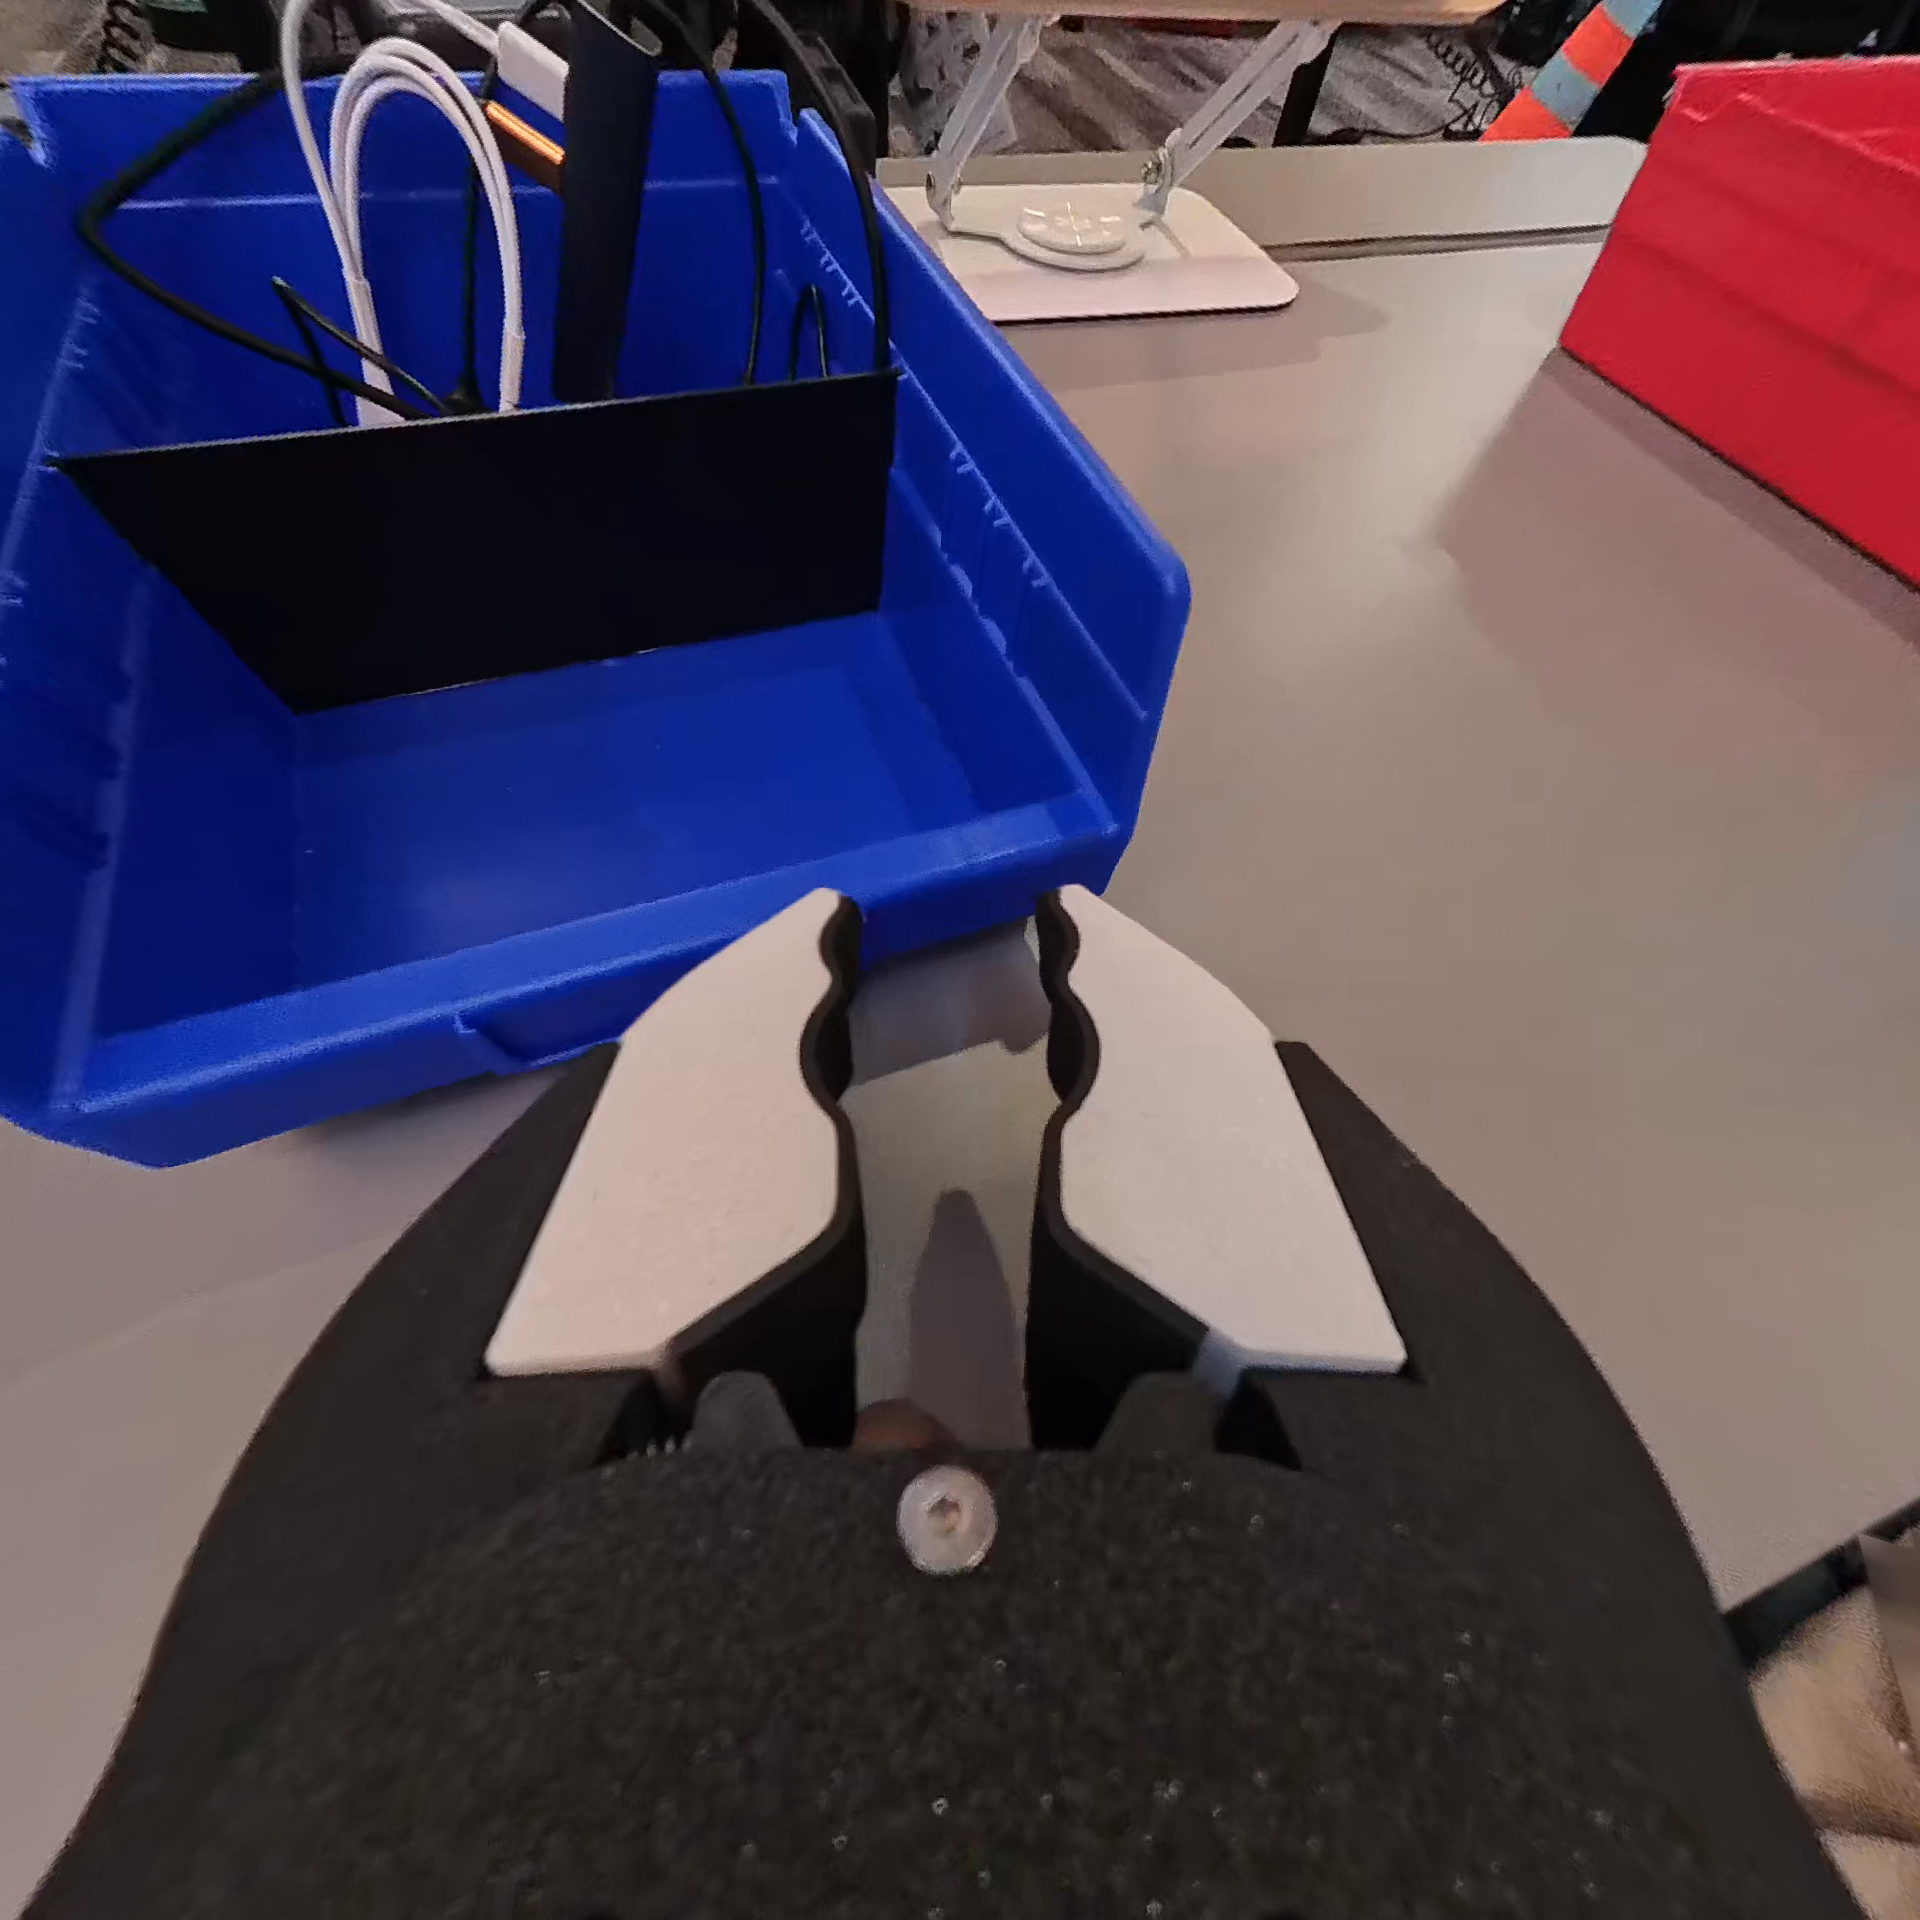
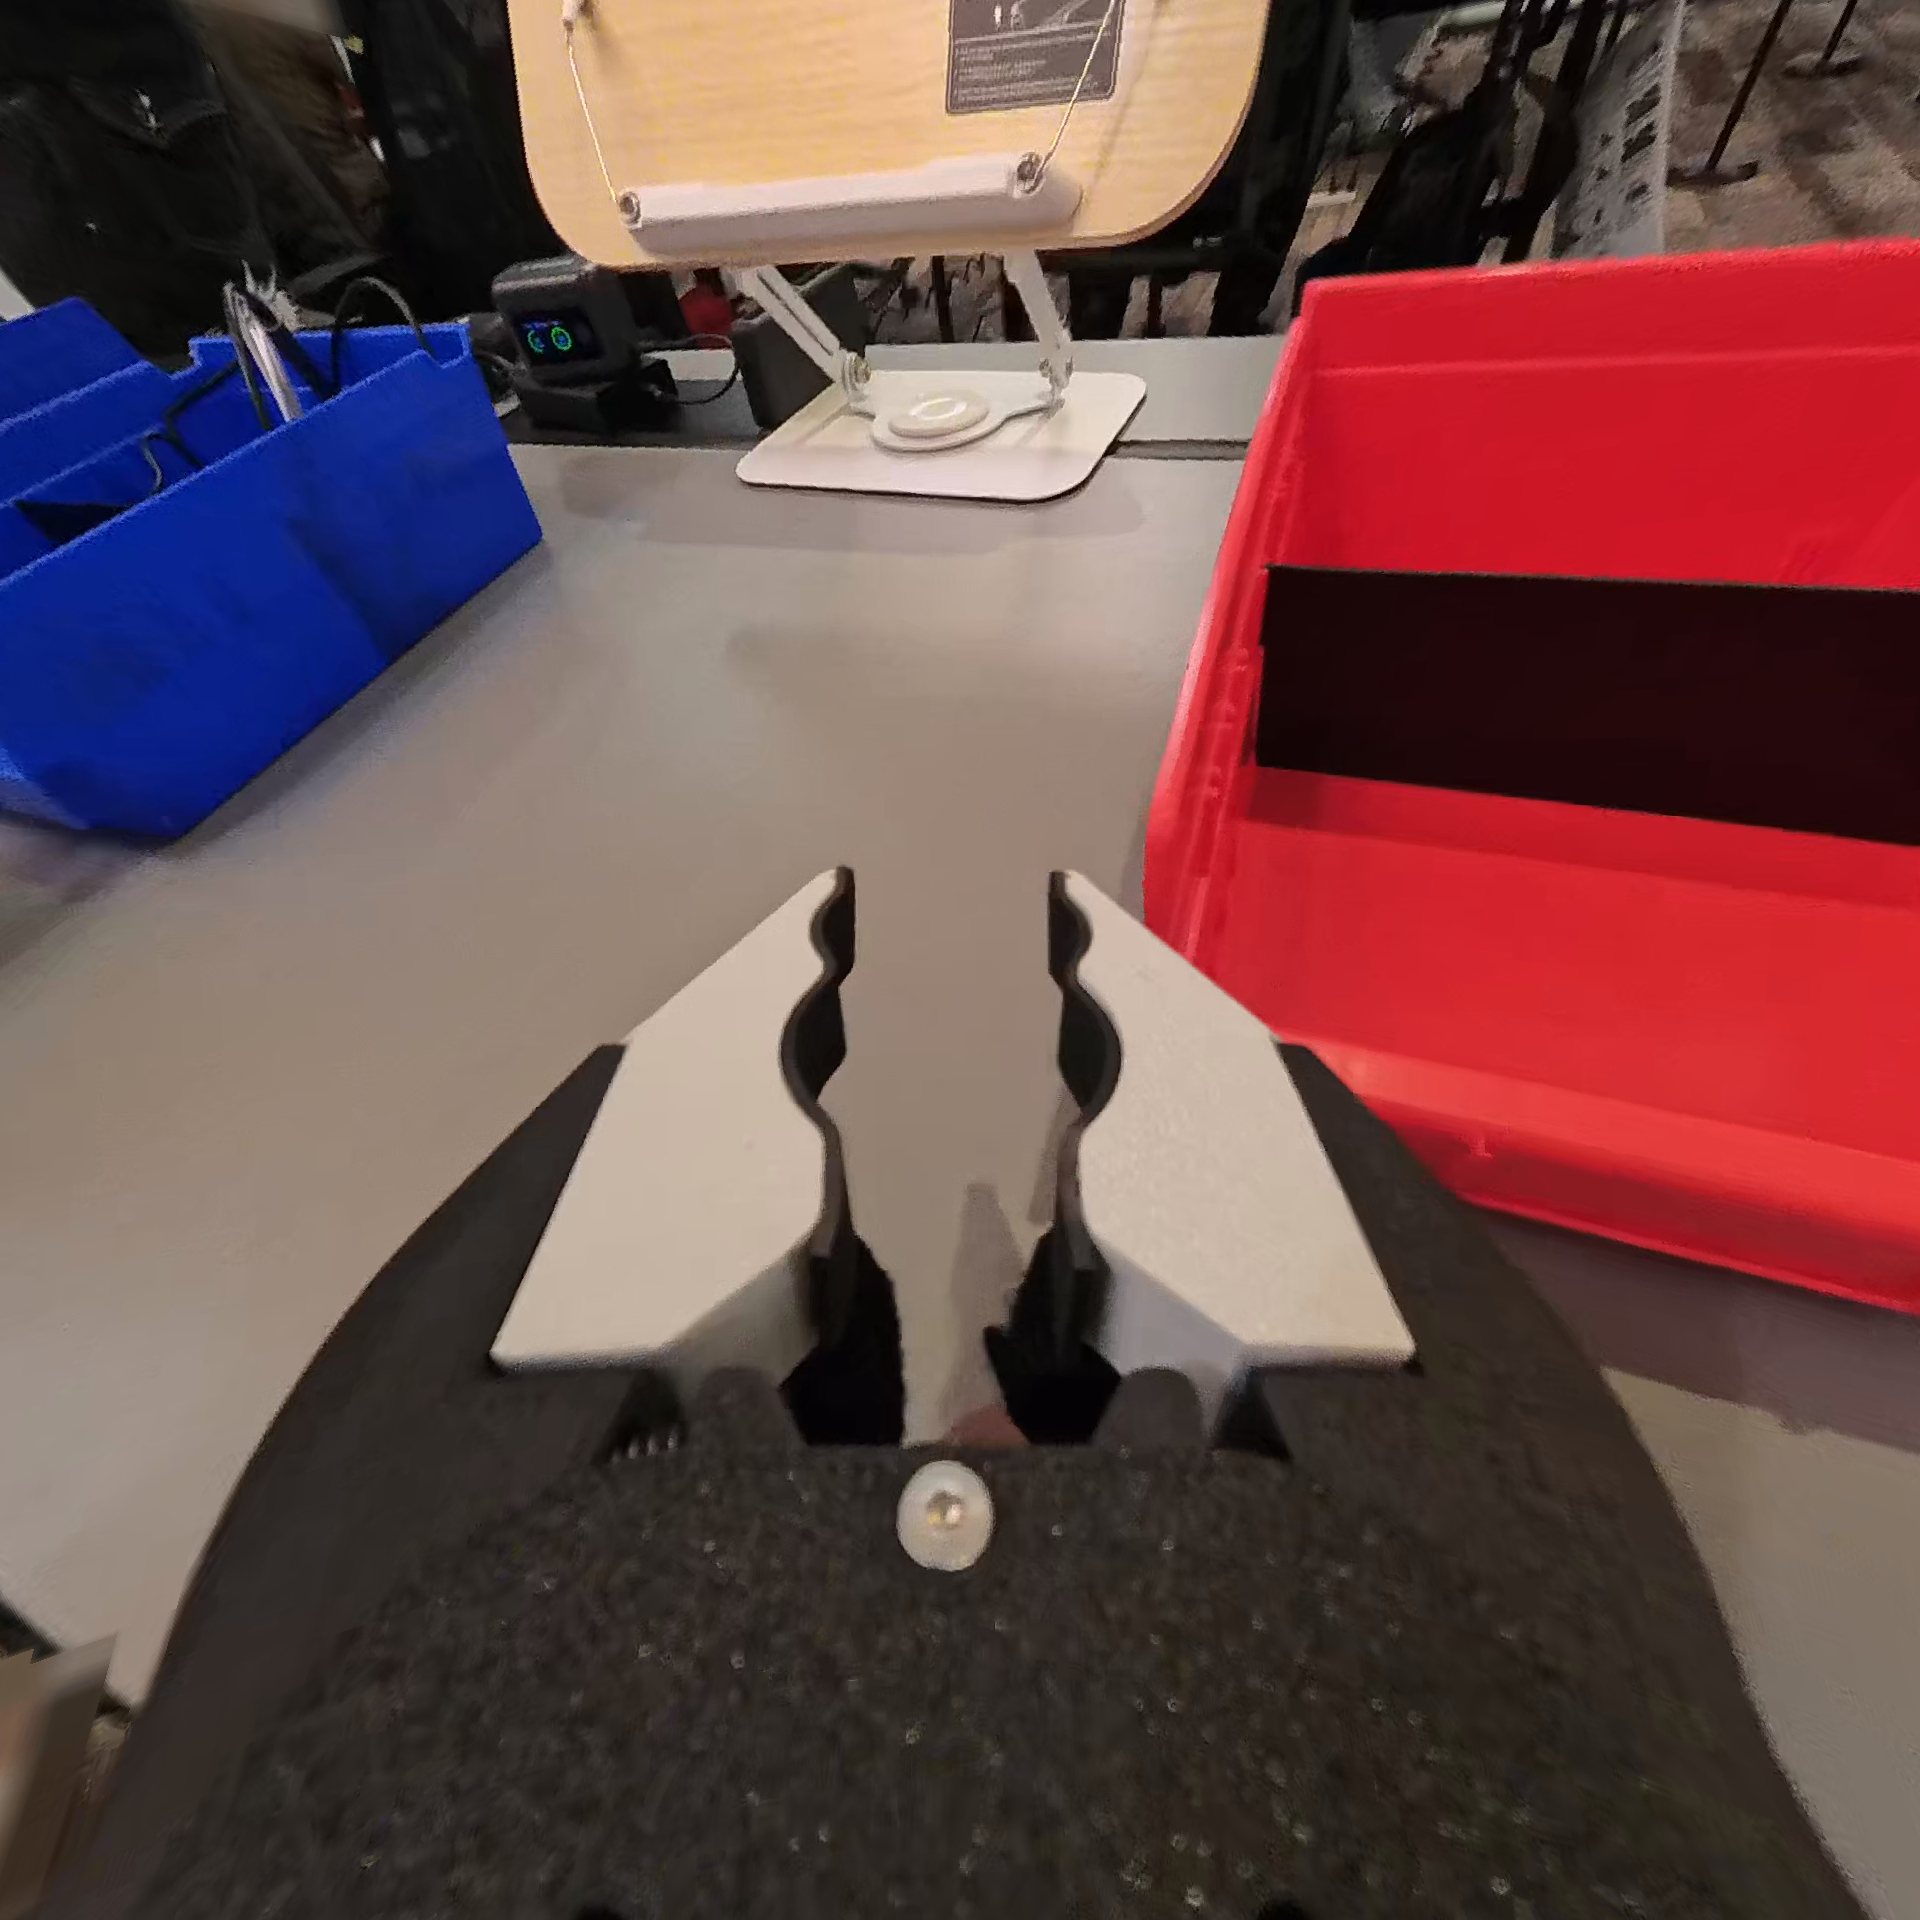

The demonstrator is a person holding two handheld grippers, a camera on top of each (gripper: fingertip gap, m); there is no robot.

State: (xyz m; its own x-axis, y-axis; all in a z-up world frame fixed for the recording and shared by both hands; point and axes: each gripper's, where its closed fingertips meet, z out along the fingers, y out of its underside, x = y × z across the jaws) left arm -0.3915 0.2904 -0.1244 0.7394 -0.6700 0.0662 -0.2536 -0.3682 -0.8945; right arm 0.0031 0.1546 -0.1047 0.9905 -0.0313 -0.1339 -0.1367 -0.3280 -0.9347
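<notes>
My left gripper [image 1: 945, 914] is shut on a small white block [image 1: 935, 1013], held between the fingertips just in front of the near rim of a blue bin [image 1: 312, 1039]. A black divider [image 1: 499, 540] splits the bin. The front compartment is bare; the back one holds white cables [image 1: 364, 208] and black cables. My right gripper [image 2: 951, 883] is open and empty above the grey table [image 2: 727, 727], just left of a red bin [image 2: 1558, 987] with a black divider [image 2: 1610, 696].
A white stand [image 2: 935, 436] holding a wooden board [image 2: 883, 104] sits at the table's far edge, between the bins. A small black device with a lit screen [image 2: 551, 338] is behind the blue bin [image 2: 208, 623]. The red bin [image 1: 1766, 312] is at the right in the left wrist view.
</notes>
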